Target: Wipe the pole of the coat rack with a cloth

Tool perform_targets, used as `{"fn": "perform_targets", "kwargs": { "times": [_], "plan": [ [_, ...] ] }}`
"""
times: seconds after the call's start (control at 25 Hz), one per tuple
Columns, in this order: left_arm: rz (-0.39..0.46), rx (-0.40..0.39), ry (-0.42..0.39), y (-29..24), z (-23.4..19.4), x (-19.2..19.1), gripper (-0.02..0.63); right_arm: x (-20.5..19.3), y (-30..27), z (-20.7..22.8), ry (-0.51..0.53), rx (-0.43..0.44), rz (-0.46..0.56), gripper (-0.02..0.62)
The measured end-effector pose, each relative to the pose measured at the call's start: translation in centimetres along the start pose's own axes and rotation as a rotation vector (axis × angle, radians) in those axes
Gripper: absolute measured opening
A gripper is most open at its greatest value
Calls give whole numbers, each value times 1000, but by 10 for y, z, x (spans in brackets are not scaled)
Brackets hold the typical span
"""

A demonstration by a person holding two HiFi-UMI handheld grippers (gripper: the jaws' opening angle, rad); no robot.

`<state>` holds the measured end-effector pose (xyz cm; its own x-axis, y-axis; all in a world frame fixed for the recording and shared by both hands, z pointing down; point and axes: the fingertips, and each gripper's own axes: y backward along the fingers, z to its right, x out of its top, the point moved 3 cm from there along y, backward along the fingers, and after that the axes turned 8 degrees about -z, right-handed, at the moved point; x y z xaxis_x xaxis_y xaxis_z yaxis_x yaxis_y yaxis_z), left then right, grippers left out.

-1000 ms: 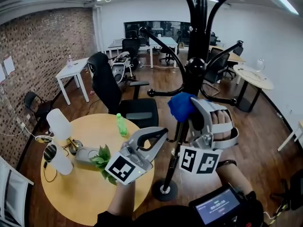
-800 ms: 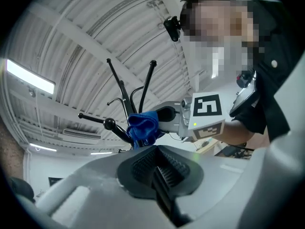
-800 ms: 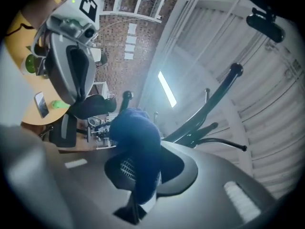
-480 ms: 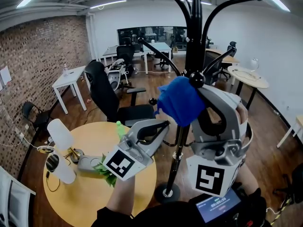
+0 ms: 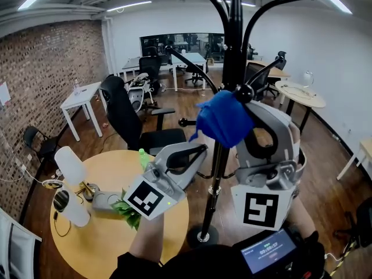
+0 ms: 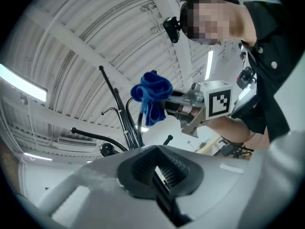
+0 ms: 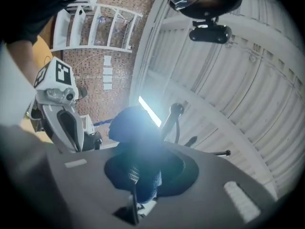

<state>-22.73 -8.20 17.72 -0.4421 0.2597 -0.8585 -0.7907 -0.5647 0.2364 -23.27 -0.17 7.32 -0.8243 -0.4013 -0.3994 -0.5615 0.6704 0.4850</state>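
Observation:
The black coat rack pole [image 5: 228, 68] rises through the middle of the head view from its round base [image 5: 202, 235]. My right gripper [image 5: 239, 114] is shut on a bunched blue cloth [image 5: 223, 118], held up against the pole at the level of the ball-tipped hooks. In the right gripper view the cloth [image 7: 136, 132] fills the jaws. My left gripper [image 5: 199, 150] stands lower, left of the pole and pointing at it, shut on nothing. The left gripper view shows the cloth [image 6: 151, 99] just right of the pole [image 6: 127, 125]; whether they touch is unclear.
Curved black hooks [image 5: 192, 68] branch off the pole at several heights. Low on the left stands a round yellow table [image 5: 87, 243] carrying a white lamp [image 5: 70, 164], a plant [image 5: 125, 208] and a green bottle [image 5: 142, 157]. A black office chair [image 5: 131, 118] sits behind it.
My right gripper has risen along the pole with the blue cloth, most of it in the first half second. The left gripper has stayed about where it was.

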Motion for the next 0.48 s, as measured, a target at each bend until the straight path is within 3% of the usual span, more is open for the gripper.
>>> {"fn": "perform_targets", "kwargs": {
  "times": [0.24,0.48],
  "plan": [
    [-10,14,41,-2,0,-15,3,-71,-34,-52,49,135,-200,48],
    [-69,51,112,-1,-4,-52,3,-93,-16,-96,118,149,-224,46]
  ]
}}
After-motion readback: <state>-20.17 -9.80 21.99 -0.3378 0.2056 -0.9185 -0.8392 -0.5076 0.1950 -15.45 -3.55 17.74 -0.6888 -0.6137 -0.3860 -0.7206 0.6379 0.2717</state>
